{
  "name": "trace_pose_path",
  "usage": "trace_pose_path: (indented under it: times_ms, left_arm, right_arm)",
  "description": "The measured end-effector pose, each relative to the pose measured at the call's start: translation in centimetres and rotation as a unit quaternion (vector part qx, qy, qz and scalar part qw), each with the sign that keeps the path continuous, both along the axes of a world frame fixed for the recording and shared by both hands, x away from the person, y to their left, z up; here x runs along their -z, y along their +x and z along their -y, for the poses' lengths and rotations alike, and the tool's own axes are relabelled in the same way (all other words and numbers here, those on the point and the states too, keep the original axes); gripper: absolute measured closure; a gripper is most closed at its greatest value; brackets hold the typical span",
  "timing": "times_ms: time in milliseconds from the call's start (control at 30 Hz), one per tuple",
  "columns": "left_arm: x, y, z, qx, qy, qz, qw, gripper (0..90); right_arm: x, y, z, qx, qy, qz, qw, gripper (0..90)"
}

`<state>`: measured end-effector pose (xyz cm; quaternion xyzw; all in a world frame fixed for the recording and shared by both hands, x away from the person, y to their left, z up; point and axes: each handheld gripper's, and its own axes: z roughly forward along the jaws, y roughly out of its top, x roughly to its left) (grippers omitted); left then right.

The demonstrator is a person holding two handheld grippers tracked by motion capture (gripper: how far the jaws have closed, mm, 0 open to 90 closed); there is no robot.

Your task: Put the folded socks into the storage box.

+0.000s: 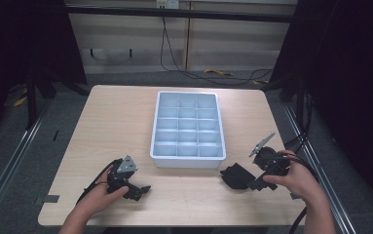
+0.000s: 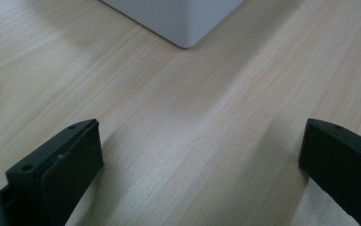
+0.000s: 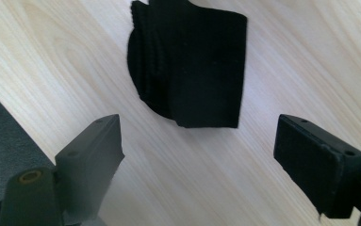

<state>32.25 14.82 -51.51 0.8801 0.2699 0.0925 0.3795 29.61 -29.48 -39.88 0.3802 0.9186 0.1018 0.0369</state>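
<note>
Black folded cloth (image 3: 190, 66) lies flat on the table (image 1: 125, 126) near its right front corner, just off the tray's (image 1: 189, 161) front right corner. Right gripper (image 3: 197, 150) gapes empty just short of it. Left gripper (image 2: 199, 165), near the front edge, is released too.

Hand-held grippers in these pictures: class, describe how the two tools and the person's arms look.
Each hand-held gripper, left and right, is black, with two flat block-shaped jaws bearing small screw holes. A grey three-cornered plate tops each. Black cables trail back towards the person. The forearms are bare; no sleeves show.
</note>
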Motion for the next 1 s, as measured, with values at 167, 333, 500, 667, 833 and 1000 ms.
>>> trace_pose_path:
  times_ms: [167, 333, 500, 667, 833, 1000]
  left_arm:
    - [0.0, 0.0, 0.0, 0.0, 0.0, -0.001, 1.0, 0.0]
    - [0.0, 0.0, 0.1, 0.0, 0.0, -0.001, 1.0, 0.0]
    - [0.0, 0.1, 0.1, 0.001, 0.001, 0.0, 1.0, 0.0]
    - [0.0, 0.1, 0.1, 0.002, 0.002, 0.0, 1.0, 0.0]
    - [0.0, 0.1, 0.2, 0.002, 0.001, -0.002, 1.0, 0.0]
    - [0.0, 0.1, 0.2, 0.002, 0.004, 0.002, 1.0, 0.0]
  right_arm:
    - [0.4, 0.1, -0.7, -0.008, -0.003, -0.005, 1.0, 15.7]
    - [0.7, 0.3, -1.5, -0.015, 0.005, -0.003, 0.9999, 15.7]
    - [1.6, 0.7, -2.7, -0.027, 0.012, -0.005, 0.9995, 16.1]
    - [2.4, 0.9, -3.4, -0.032, 0.025, -0.011, 0.9991, 18.8]
    - [3.0, 1.4, -3.8, -0.027, 0.014, -0.008, 0.9995, 20.6]
    - [3.4, 1.8, -3.9, -0.024, 0.009, -0.001, 0.9997, 21.9]
